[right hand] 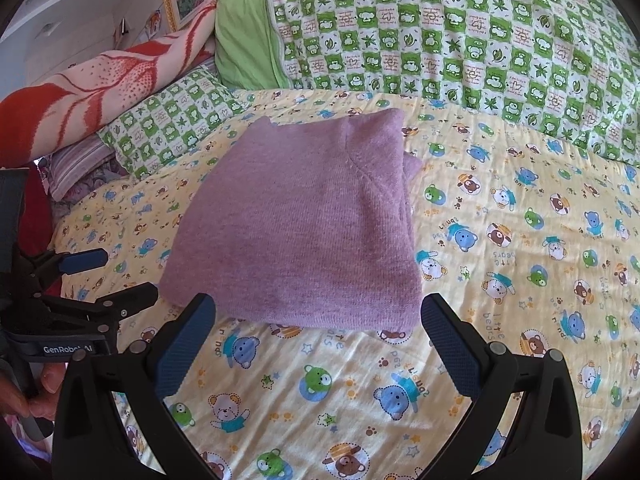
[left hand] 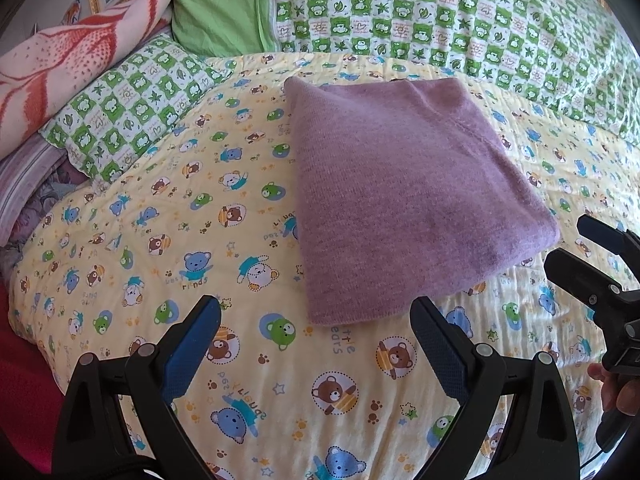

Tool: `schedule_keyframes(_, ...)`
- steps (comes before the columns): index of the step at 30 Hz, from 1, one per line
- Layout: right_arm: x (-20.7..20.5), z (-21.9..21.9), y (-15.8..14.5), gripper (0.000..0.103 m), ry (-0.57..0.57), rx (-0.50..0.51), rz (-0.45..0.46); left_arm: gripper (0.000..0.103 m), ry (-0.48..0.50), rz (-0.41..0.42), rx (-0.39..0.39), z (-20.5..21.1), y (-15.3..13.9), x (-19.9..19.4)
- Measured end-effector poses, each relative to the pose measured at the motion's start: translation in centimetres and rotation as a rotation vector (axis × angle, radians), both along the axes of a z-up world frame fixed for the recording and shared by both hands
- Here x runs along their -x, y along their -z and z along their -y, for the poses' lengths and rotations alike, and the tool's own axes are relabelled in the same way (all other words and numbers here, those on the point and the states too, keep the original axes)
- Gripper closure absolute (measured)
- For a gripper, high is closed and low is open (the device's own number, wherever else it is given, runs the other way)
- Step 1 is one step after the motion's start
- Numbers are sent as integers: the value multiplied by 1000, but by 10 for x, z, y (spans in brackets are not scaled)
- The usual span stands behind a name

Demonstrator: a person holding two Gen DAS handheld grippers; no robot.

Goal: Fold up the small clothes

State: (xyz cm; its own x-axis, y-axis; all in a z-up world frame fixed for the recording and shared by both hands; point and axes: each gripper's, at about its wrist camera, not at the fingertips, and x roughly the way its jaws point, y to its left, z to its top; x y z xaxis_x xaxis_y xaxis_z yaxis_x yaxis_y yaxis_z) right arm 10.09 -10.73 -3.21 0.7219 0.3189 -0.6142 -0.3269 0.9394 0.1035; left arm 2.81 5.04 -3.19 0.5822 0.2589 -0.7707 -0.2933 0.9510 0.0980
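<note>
A purple knit garment lies folded into a compact rectangle on the yellow bear-print quilt; it also shows in the right wrist view. My left gripper is open and empty, just short of the garment's near left corner. My right gripper is open and empty, its jaws either side of the garment's near edge, not touching it. The right gripper also shows at the right edge of the left wrist view, and the left gripper at the left edge of the right wrist view.
A green checked blanket runs along the back of the bed. A green checked pillow, a red and pink blanket and a plain green cloth are piled at the back left. The quilt spreads around the garment.
</note>
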Motion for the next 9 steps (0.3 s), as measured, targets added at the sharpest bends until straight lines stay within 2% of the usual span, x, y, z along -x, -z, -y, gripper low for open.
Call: schedule_keyframes(9,-2,1,-1,1,2,-2,-6,7,2,-1,7,-1,-2,-2)
